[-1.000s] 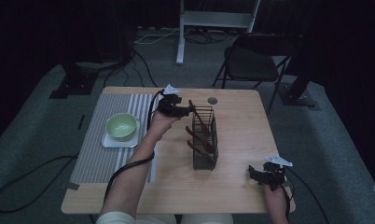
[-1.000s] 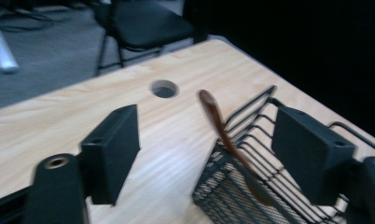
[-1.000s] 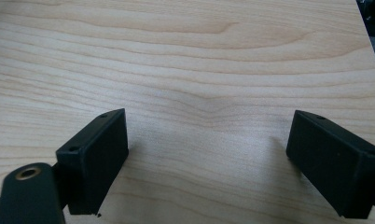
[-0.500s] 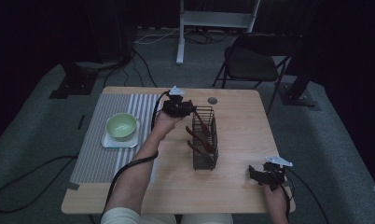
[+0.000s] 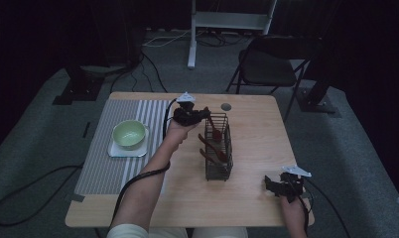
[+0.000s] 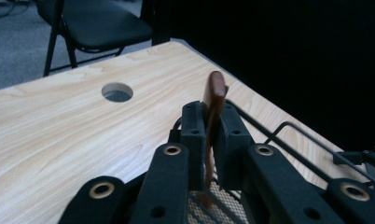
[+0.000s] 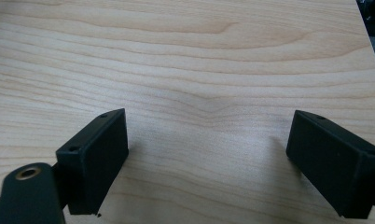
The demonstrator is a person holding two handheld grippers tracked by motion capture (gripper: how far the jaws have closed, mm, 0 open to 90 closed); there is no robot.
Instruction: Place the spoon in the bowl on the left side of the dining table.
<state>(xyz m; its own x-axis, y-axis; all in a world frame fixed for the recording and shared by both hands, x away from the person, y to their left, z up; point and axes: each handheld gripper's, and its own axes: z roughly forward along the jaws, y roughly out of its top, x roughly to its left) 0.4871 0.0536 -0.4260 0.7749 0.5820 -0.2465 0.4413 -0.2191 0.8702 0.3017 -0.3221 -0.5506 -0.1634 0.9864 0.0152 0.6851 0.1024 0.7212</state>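
With the left claw (image 6: 212, 135) just closed on the wooden spoon's handle (image 6: 214, 100), lift straight up, clear of the wire basket (image 5: 218, 148), while the right claw (image 7: 209, 163) waits spread.

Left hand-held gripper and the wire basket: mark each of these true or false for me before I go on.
1. The left hand-held gripper is shut on a brown wooden utensil handle. True.
2. The right hand-held gripper holds a spoon. False: its jaws stand open over the bare wooden table with nothing between them.
3. The wire basket stands on the striped mat. False: it stands on the bare wood, to the right of the striped mat.
4. A green bowl sits on a small square plate on the mat. True.
5. The basket holds brown wooden utensils. True.
6. The table has no hole in it. False: a round hole lies beyond the left gripper.
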